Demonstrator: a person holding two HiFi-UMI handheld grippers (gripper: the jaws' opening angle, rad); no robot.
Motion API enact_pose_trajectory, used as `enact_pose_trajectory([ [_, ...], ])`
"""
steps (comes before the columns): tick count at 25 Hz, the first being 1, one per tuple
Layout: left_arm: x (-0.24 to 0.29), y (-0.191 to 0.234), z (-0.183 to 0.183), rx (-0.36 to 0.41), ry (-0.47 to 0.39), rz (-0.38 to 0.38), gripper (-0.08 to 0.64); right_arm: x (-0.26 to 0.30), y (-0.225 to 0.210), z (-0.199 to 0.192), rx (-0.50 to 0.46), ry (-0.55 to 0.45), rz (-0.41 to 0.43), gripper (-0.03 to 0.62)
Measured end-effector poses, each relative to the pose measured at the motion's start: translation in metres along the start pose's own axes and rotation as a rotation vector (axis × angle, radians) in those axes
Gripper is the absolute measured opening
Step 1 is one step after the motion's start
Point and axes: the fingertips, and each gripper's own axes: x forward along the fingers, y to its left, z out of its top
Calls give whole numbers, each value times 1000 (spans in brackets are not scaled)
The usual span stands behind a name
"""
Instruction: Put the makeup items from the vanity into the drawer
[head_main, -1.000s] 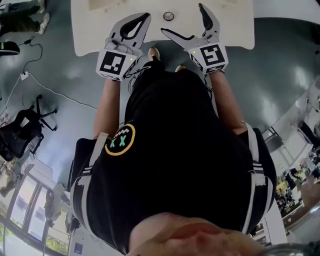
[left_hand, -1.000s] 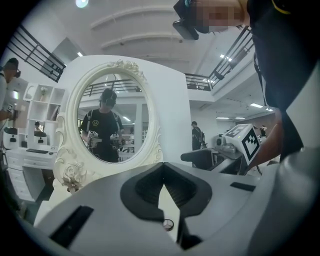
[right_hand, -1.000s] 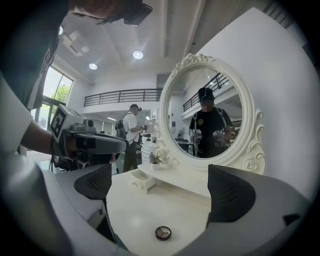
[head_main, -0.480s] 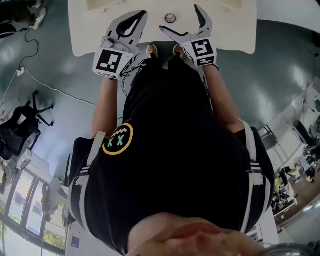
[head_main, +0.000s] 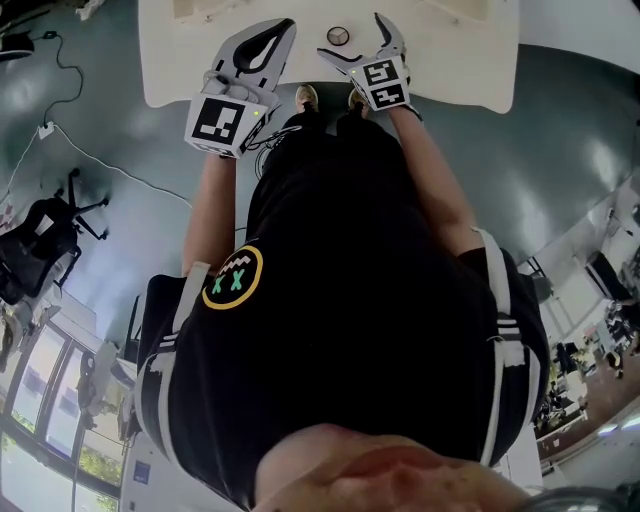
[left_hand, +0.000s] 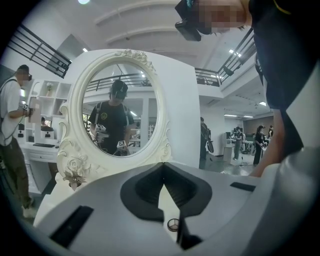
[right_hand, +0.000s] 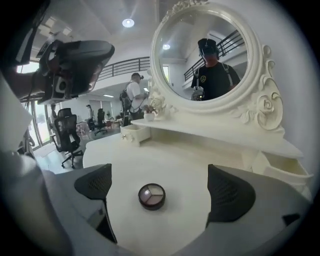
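A small round eyeshadow compact (head_main: 338, 35) lies on the white vanity top (head_main: 450, 60). My right gripper (head_main: 352, 36) is open and straddles it, one finger on each side without touching. In the right gripper view the compact (right_hand: 151, 196) sits on the table between the two dark pads (right_hand: 95, 185), lid off, with three shades showing. My left gripper (head_main: 288, 25) hovers just left of it, shut with nothing in it. In the left gripper view its jaws meet at my left gripper (left_hand: 163, 170), and the compact (left_hand: 173, 225) peeks through below.
An ornate oval mirror (right_hand: 210, 60) stands at the back of the vanity, above a raised shelf (right_hand: 215, 132). A small drawer (right_hand: 134, 134) stands open at the shelf's left end. Another drawer front (right_hand: 280, 172) is at the right. An office chair (head_main: 40, 260) stands on the floor to the left.
My right gripper has swung left and forward, so its open jaws now sit around the compact. The left gripper has hardly moved and stays shut.
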Motion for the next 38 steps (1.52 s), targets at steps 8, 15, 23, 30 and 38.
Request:
enact_pose_trajectory([
  [8, 0, -8, 5, -5, 21, 17, 18, 20, -10, -39, 31, 121, 3, 598],
  [15, -6, -6, 4, -3, 13, 26, 18, 28, -9, -47, -12, 172, -19, 597],
  [23, -7, -8, 4, -3, 11, 19, 18, 29, -8, -50, -72, 206, 7, 509],
  [30, -4, -11, 5, 5, 10, 9, 18, 25, 6, -45, -157, 210, 87, 311],
  [38, -1, -9, 10, 8, -1, 13, 18, 23, 13, -45, -172, 200, 91, 241],
])
